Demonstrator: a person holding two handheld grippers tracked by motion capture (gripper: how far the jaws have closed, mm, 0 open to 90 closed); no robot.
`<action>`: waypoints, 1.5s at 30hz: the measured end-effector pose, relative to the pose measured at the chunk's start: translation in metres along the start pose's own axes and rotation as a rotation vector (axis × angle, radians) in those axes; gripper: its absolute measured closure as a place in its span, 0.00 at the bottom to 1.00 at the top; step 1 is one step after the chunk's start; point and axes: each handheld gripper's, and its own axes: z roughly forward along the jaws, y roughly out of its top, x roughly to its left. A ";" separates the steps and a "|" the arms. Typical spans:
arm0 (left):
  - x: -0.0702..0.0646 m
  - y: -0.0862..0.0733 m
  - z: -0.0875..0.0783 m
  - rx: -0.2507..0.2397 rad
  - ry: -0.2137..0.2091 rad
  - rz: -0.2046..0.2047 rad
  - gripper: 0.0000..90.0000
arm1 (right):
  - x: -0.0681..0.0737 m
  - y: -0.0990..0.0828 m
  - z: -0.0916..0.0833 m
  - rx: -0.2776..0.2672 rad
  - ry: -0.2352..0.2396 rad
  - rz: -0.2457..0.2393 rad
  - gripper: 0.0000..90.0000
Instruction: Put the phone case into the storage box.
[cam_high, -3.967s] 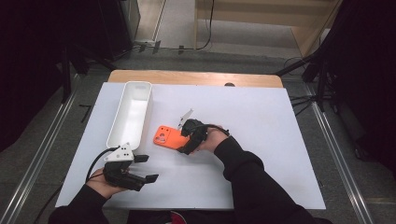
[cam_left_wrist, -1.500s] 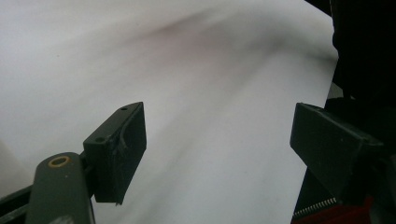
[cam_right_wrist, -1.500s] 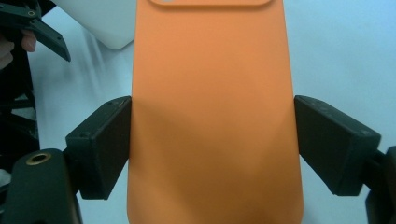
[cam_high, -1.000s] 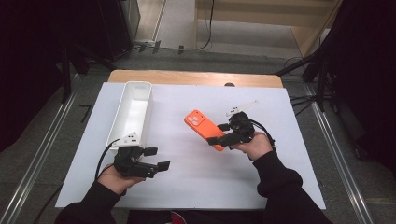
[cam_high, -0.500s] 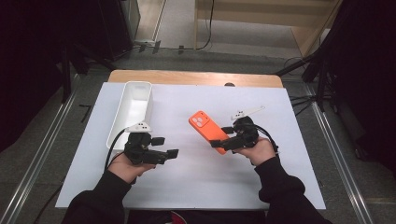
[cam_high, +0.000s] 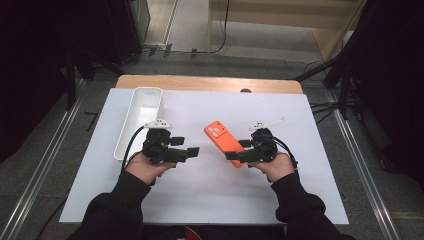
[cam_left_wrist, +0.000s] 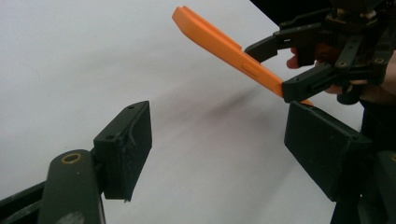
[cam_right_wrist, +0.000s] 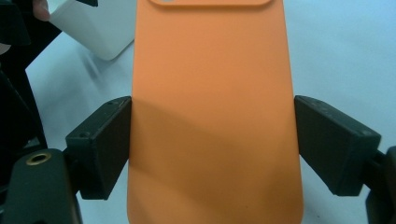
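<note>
From the high view I count one orange phone case, one white tray, two grippers and a white sheet covering the tabletop. The left gripper sits in my left hand just beside the tray's near end, pointing toward the case. The right gripper holds the case by its near end, near the middle of the tabletop. The case is a rounded rectangle, bright orange, with a raised camera block at its far corner, and it runs away from me at a slant.

In the left gripper view, my own two black jaws stand well apart with nothing between them, only white sheet below; they have just been closing a little and are still released. Beyond them the phone case shows edge-on, thin, tilted up off the sheet, with a small side-button bump. The right gripper clamps its lower end, one jaw above and one below.

In the right gripper view, the phone case has a smooth matte back, with the edge of the camera block at the top. My two jaws press its long edges, one on each side, so they are grasping the case. The white tray shows at upper left, well apart from the case.
</note>
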 end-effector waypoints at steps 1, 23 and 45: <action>0.000 0.002 0.001 0.001 0.001 -0.006 0.26 | 0.000 0.000 0.000 -0.004 -0.004 0.006 0.17; 0.008 0.031 0.015 -0.014 0.048 -0.105 0.26 | 0.024 0.000 0.014 -0.084 -0.050 0.088 0.17; 0.013 0.043 0.035 -0.037 0.087 -0.178 0.29 | 0.034 -0.006 0.022 -0.157 -0.103 0.140 0.17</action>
